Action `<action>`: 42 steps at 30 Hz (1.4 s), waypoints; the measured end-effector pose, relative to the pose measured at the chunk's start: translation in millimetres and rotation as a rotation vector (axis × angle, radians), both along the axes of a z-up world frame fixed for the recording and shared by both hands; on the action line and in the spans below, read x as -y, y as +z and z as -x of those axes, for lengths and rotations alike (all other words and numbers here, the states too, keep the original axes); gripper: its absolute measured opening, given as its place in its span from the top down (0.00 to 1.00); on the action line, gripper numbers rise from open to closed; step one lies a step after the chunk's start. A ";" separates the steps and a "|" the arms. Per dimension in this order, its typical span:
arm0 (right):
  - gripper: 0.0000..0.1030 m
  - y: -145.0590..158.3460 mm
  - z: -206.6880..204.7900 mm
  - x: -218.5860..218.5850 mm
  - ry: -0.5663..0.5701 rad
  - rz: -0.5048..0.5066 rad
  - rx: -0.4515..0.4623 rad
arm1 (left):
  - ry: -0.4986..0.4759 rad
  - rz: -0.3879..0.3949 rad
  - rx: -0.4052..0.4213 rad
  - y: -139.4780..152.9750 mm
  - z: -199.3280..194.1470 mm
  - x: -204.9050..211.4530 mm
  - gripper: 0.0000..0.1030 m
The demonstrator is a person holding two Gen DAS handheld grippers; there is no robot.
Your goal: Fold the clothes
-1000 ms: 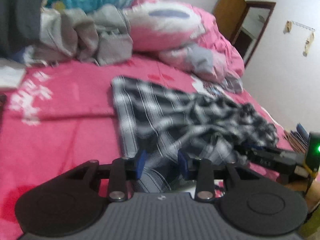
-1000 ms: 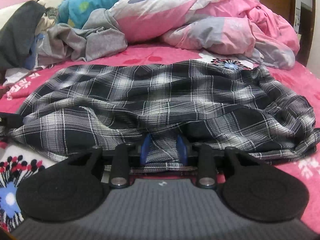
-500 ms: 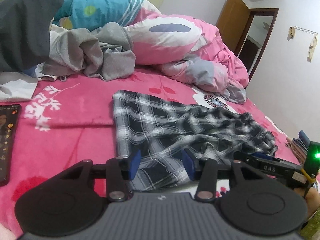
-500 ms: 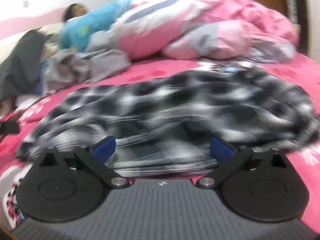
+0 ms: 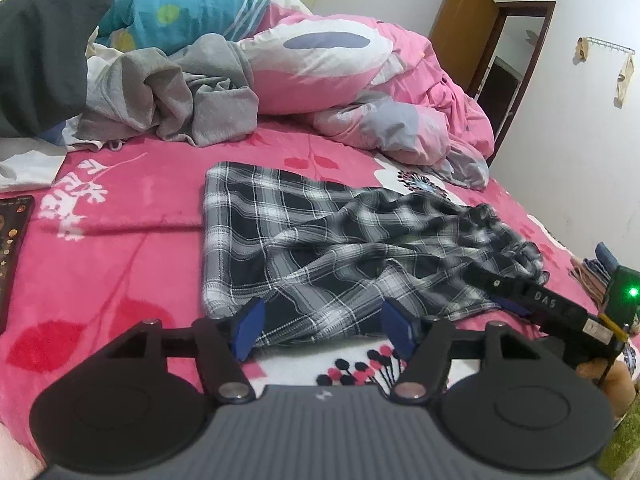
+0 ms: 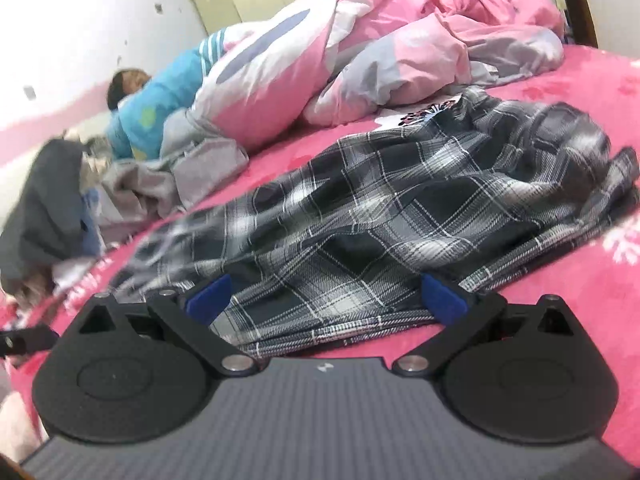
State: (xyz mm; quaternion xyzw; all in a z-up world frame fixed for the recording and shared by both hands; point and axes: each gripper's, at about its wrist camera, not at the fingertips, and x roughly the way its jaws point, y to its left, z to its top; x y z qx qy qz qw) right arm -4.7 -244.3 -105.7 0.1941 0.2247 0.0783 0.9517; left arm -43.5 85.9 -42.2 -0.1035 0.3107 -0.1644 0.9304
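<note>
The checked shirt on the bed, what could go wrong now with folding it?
The checked shirt lies rumpled at its far end, so a fold may well trap creases. The left hand-held gripper is opening over the near hem, pads clear of the cloth, and the right hand-held gripper stands wide, so nothing holds the fold. The phone near the bed's edge might get knocked.

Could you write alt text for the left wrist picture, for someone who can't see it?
A black-and-white plaid garment lies rumpled on a pink floral bedspread, its near edge between the opening blue pads of the left hand-held gripper. The right hand-held gripper reaches in beside it; a pink duvet is heaped behind.
</note>
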 end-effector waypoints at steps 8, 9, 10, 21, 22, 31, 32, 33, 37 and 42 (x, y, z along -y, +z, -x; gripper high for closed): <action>0.01 -0.7 1.4 6.7 0.003 -0.059 0.012 | -0.022 -0.020 0.024 4.2 -0.1 11.1 0.31; 0.01 2.2 0.6 5.2 0.004 -0.045 0.007 | -0.032 -0.025 0.032 5.2 -1.0 14.2 0.31; 0.01 5.7 0.0 3.5 0.005 -0.027 0.001 | -0.045 -0.038 0.045 6.5 -1.7 19.0 0.31; 0.12 71.7 -6.2 -27.6 0.157 0.414 0.161 | -0.146 -0.098 0.197 -0.7 -30.9 69.8 0.43; 0.27 72.9 -14.3 -31.7 0.181 0.440 0.153 | -0.156 -0.085 0.180 -6.6 -37.1 69.9 0.50; 0.51 38.2 -92.2 -58.4 0.291 0.515 -0.015 | -0.193 -0.011 0.074 -50.1 -60.3 55.0 0.62; 0.52 29.1 -100.6 -55.8 0.289 0.516 -0.061 | -0.193 -0.005 0.077 -51.9 -60.2 54.2 0.62; 0.53 19.9 -107.0 -49.6 0.279 0.526 -0.103 | -0.194 0.001 0.079 -53.6 -60.1 53.3 0.62; 0.62 37.8 -109.7 -23.2 0.188 0.448 -0.104 | -0.195 0.026 0.089 -58.1 -58.4 50.2 0.62; 0.66 50.1 -141.2 -20.7 0.205 0.459 -0.093 | -0.200 0.047 0.086 -59.1 -60.9 47.7 0.62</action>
